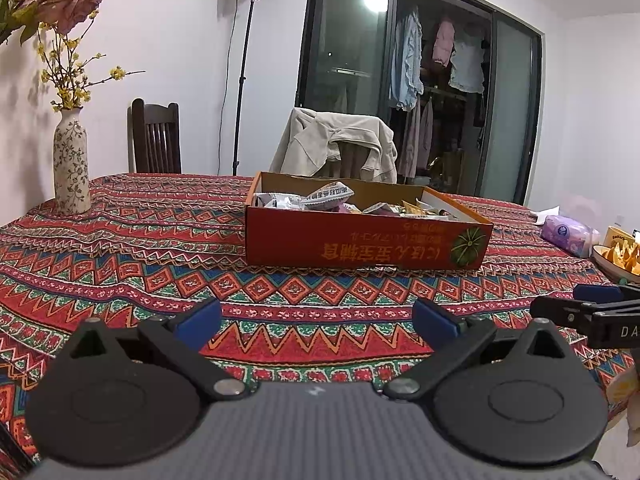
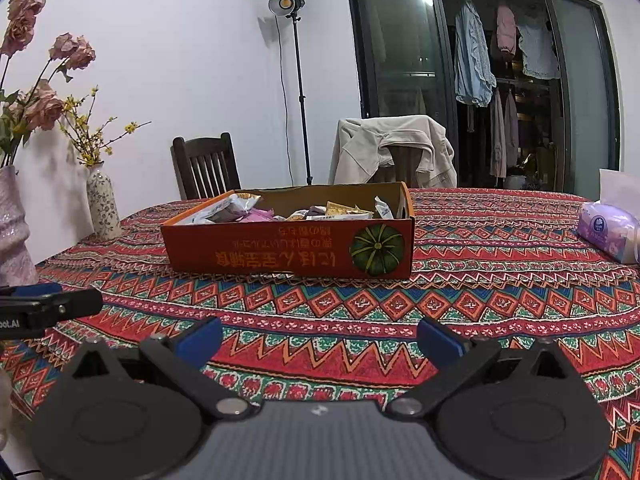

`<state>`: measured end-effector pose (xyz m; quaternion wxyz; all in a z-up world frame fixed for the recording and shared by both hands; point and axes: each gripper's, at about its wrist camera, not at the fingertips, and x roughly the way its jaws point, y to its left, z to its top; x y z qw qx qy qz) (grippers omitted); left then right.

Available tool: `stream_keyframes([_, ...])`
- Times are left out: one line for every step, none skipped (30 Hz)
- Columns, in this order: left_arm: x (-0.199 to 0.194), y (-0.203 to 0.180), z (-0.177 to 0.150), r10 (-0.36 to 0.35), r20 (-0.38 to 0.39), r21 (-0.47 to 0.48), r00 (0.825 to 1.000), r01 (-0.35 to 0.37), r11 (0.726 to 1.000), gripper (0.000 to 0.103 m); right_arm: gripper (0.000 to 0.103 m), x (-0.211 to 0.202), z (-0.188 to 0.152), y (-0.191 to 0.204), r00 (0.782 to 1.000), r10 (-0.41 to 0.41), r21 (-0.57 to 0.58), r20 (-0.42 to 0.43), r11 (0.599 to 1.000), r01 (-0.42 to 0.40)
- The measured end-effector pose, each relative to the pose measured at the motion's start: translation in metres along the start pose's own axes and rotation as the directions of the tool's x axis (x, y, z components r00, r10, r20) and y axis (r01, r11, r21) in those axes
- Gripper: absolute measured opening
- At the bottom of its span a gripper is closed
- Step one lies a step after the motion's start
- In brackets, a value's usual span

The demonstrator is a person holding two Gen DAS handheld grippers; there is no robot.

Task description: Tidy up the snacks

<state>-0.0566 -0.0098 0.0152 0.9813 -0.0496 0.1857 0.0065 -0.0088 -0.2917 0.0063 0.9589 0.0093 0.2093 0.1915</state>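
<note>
Patterned red, blue and green cloth covers the desk [image 1: 120, 248] from the near edge to the far wall, and no loose packet shows on the bare stretch in front of either tool.

Nearest, the left gripper [image 1: 317, 320] hovers low over the cloth with its blue-padded fingers [image 1: 200, 318] spread wide and holding nothing. The right gripper [image 2: 319, 336] hangs alongside, its fingers [image 2: 438, 340] equally wide and empty.

Ahead of both, well apart from the fingertips, sits the shallow orange cardboard box printed with a green pumpkin [image 1: 366, 246]. Inside it lie the small wrapped snack packets in white, purple and yellow [image 2: 280, 210], heaped loosely. So the snacks rest in the box; whether they await sorting or have just been gathered there, I cannot tell.

Any reach into the box should, in my judgement, come from above its near wall, fingers wide, pinching one packet by its crimped edge so neighbours are not dragged.

Farther right lie a purple tissue pack [image 2: 608, 234] and a bowl of yellow pieces [image 1: 618, 260]; beyond stands a floral ceramic vase [image 1: 71, 164].
</note>
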Motion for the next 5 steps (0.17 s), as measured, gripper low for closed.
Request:
stream_keyframes([0.0002,0.0005,0.0001,0.002,0.0,-0.002,1.0,-0.002,1.0,0.103,0.103,-0.0003,0.0001,-0.0001,1.0,0.0,0.0,0.0,1.0,0.0])
stream_keyframes([0.0006,0.001,0.0001,0.007,0.0,-0.002,1.0,-0.007,1.0,0.103,0.103,-0.0002,0.0001,0.0,1.0,0.0,0.0,0.0,1.0,0.0])
stream_keyframes([0.0009,0.0011,-0.0001,0.014,0.001,0.001,1.0,-0.014,1.0,0.103,0.103,-0.0003,0.0002,-0.0001,1.0,0.0,0.0,0.0,1.0,0.0])
stream_keyframes([0.0007,0.0007,-0.0003,0.015,0.003,0.001,1.0,-0.015,1.0,0.103,0.103,-0.0003,0.0002,-0.0001,1.0,0.0,0.0,0.0,1.0,0.0])
stream_keyframes([0.0006,0.0015,-0.0001,0.011,0.003,-0.002,1.0,-0.011,1.0,0.103,0.103,0.0001,0.0001,0.0001,1.0,0.0,0.0,-0.002,1.0,0.0])
